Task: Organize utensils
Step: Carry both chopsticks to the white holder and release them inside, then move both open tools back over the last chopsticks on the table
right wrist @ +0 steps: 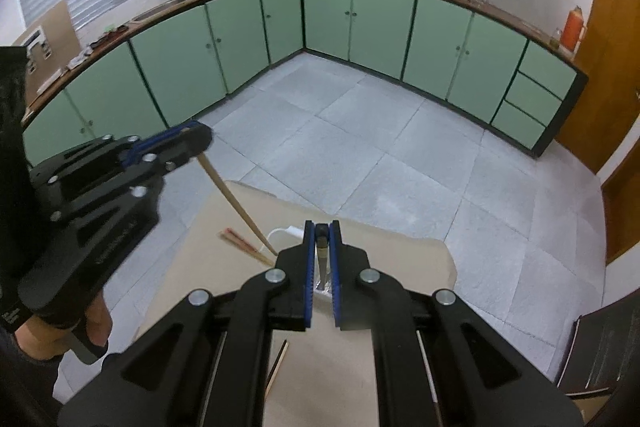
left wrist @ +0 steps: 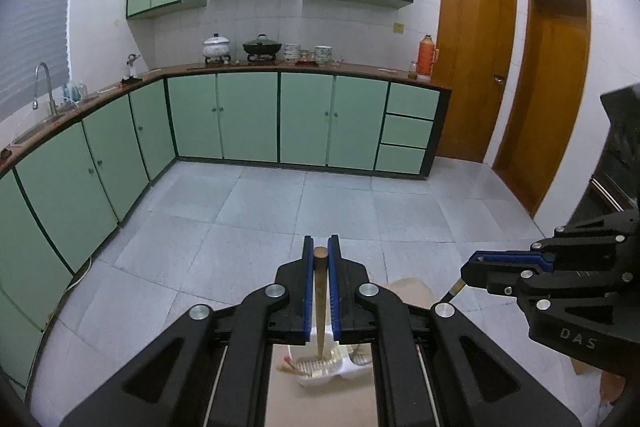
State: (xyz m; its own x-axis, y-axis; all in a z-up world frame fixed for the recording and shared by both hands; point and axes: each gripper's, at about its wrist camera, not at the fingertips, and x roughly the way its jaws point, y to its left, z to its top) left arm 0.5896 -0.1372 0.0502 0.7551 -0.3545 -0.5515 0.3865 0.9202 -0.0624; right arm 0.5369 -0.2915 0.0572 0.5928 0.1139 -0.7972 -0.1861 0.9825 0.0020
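Observation:
My left gripper (left wrist: 321,243) is shut on the wooden handle (left wrist: 321,291) of a long utensil. Its slotted head (left wrist: 314,365) hangs over a white holder (left wrist: 352,373). My right gripper (right wrist: 321,227) is shut on a slim utensil (right wrist: 322,259) with a dark handle end; its working end is hidden behind the jaws. In the left wrist view the right gripper (left wrist: 466,267) is to the right, with the utensil's dark tip (left wrist: 456,289) poking out below. In the right wrist view the left gripper (right wrist: 200,135) is at the left, the wooden handle (right wrist: 236,203) slanting down toward the holder's rim (right wrist: 280,231).
A cardboard-covered surface (right wrist: 380,259) lies below both grippers. On it are a pair of chopsticks (right wrist: 244,245) and a single stick (right wrist: 278,367). A gloved hand (right wrist: 52,315) holds the left gripper. Beyond are the grey tiled floor (left wrist: 304,203), green cabinets (left wrist: 248,119) and wooden doors (left wrist: 472,67).

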